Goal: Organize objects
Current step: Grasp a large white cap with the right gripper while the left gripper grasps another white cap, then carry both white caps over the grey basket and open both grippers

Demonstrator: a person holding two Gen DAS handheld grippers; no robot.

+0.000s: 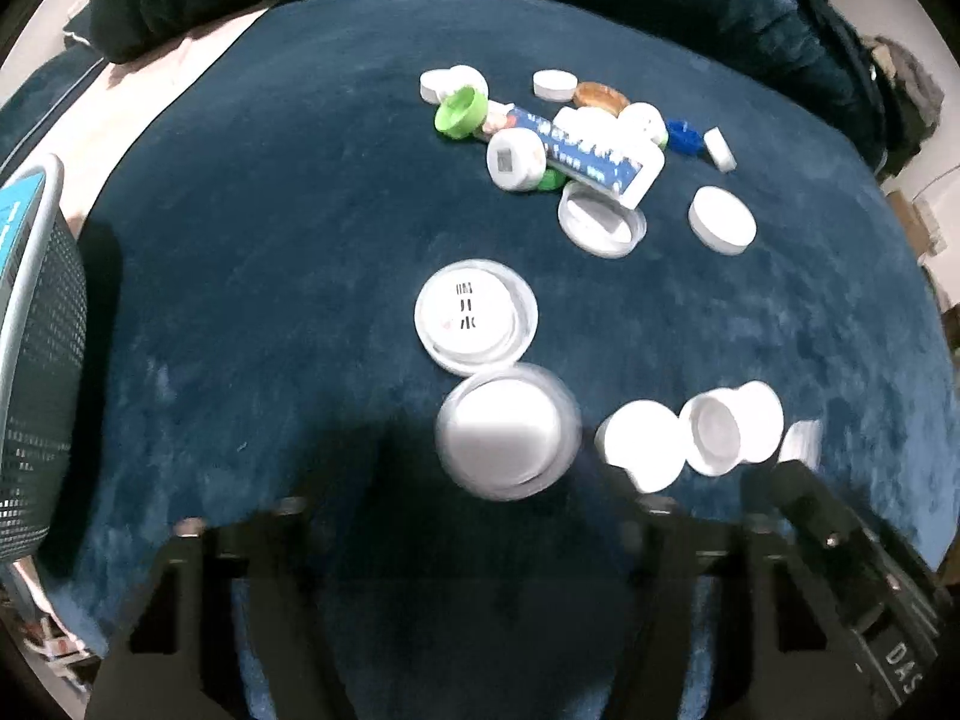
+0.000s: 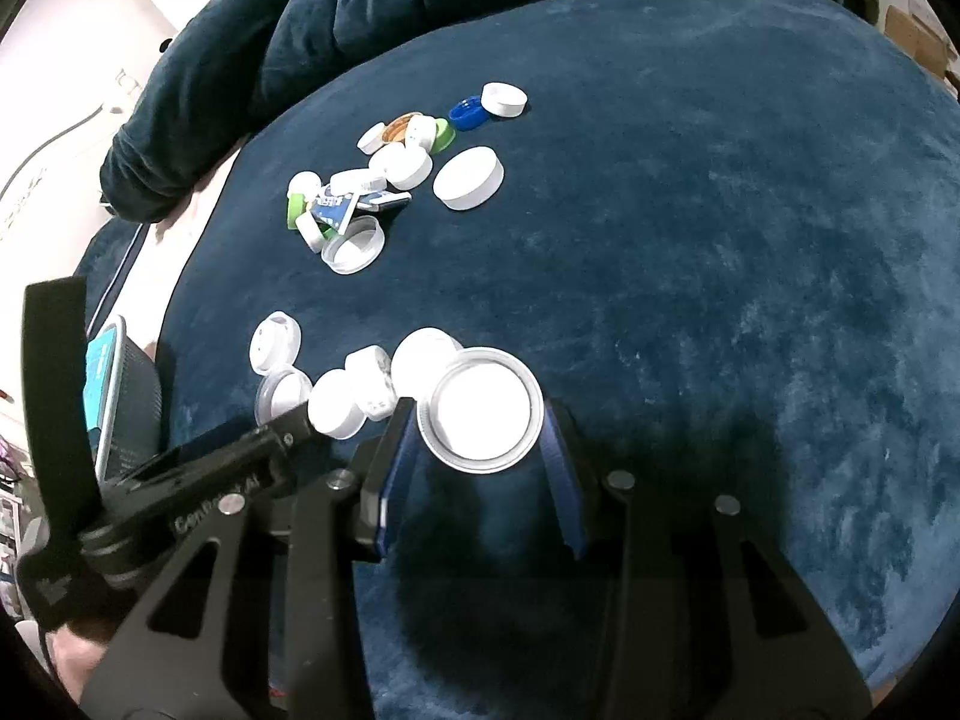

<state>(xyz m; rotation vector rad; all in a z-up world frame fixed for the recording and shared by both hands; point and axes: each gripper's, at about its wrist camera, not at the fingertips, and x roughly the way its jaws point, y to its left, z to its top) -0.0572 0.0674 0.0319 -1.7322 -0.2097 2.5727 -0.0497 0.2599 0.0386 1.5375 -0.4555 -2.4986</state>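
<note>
- Now clamped between the blue-padded fingers (image 2: 555, 468) of the right gripper (image 2: 480, 450): a wide white plastic lid with a clear rim (image 2: 480, 417), held just above the dark blue plush surface (image 2: 750, 300).
- Judged next: set down beside the near row of small white caps (image 2: 336, 411), flat and level, without nudging them.
- Worth releasing only once settled.
- Left gripper (image 1: 474, 540): fingers set apart, empty, near a blurred white round lid (image 1: 507, 438).
- Farther off, a mixed pile of lids (image 2: 384, 180), untouched.
</note>
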